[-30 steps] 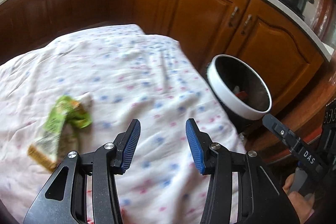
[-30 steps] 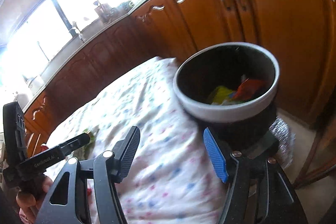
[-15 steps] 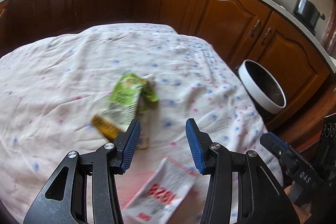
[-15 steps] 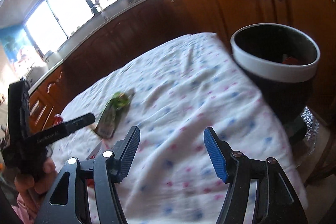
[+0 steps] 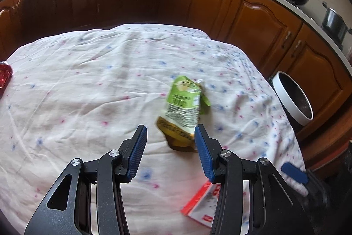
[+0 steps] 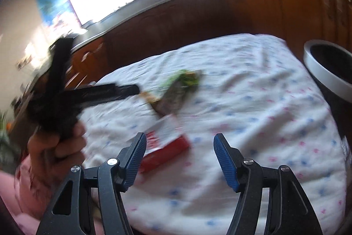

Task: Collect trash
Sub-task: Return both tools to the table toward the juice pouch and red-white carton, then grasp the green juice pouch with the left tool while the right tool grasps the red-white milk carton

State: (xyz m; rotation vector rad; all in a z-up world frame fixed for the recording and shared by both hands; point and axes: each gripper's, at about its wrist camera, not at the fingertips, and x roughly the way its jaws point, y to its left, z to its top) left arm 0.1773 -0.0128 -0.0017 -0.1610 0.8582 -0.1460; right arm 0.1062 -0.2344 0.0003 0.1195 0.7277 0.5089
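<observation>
A green and white pouch [image 5: 183,108] lies on the spotted cloth, just ahead of my open, empty left gripper [image 5: 170,148] and slightly right of its centre. A red and white packet [image 5: 203,202] lies near the front, partly behind the right finger. In the right wrist view the pouch [image 6: 176,91] and the red and white packet [image 6: 167,147] lie ahead and left of my open, empty right gripper [image 6: 179,158]. The left gripper [image 6: 105,91] shows there too, blurred, beside the pouch. The bin [image 5: 292,98] with a white rim stands off the table's right edge and also shows in the right wrist view [image 6: 327,67].
A white cloth with blue and pink spots [image 5: 88,91] covers the table. A red wrapper [image 5: 4,75] lies at its far left edge. Brown kitchen cabinets [image 5: 253,21] run behind and to the right, with a pan and a pot on the counter.
Both grippers have swung left, away from the bin and over the table. The green pouch now sits close in front of the left gripper. The red and white packet has come into the right view.
</observation>
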